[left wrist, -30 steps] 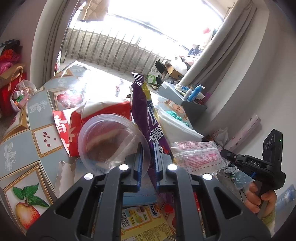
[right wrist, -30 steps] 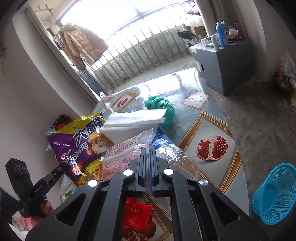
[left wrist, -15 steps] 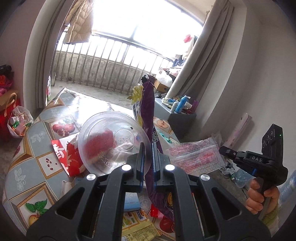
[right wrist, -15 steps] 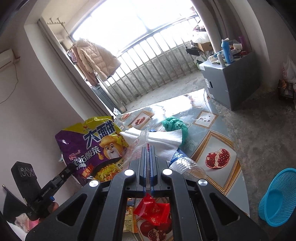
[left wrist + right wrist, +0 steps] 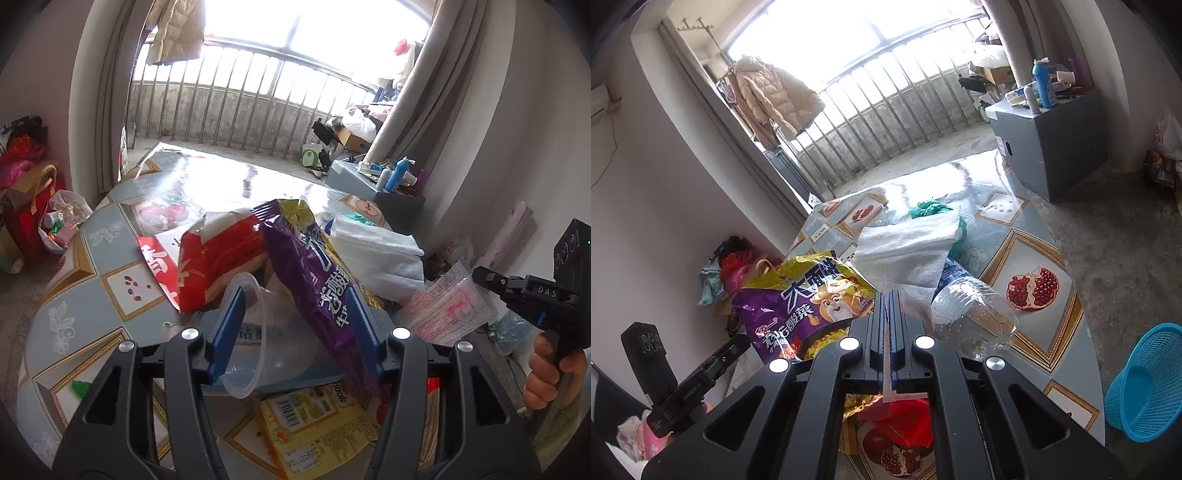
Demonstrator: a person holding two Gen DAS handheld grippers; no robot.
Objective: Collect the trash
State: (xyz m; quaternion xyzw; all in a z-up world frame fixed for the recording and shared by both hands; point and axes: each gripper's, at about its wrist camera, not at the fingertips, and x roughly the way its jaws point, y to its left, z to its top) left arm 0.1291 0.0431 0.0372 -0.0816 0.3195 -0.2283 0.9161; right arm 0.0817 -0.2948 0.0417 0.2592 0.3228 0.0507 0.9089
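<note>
The left tool (image 5: 293, 328) has just sprung apart — half a second ago its blue pads were pinched on the purple snack bag (image 5: 314, 291) with the clear plastic cup beside them, and now they stand wide. The bag has slumped and lies slanting across the gap, leaning against the right-hand pad; whether it is still caught there I cannot tell. The clear plastic cup (image 5: 255, 332) has tipped on its side between the pads, on the pile of red wrappers (image 5: 218, 262) and printed packets on the surface (image 5: 74, 295). So this looks like a release: both pieces seem to be back on the heap rather than carried off.

To the right, a white tissue (image 5: 373, 254) lies on the pile. Further right, the right tool (image 5: 889, 314) is closed tight on a thin clear plastic packet (image 5: 447, 314), seen edge-on between its pads in its own view, and holds it clear of the surface. A crushed clear bottle (image 5: 971, 314) lies just beyond it. The blue basket (image 5: 1141, 384) on the floor, well apart, is probably where the trash should go — nothing is in it yet.
</note>
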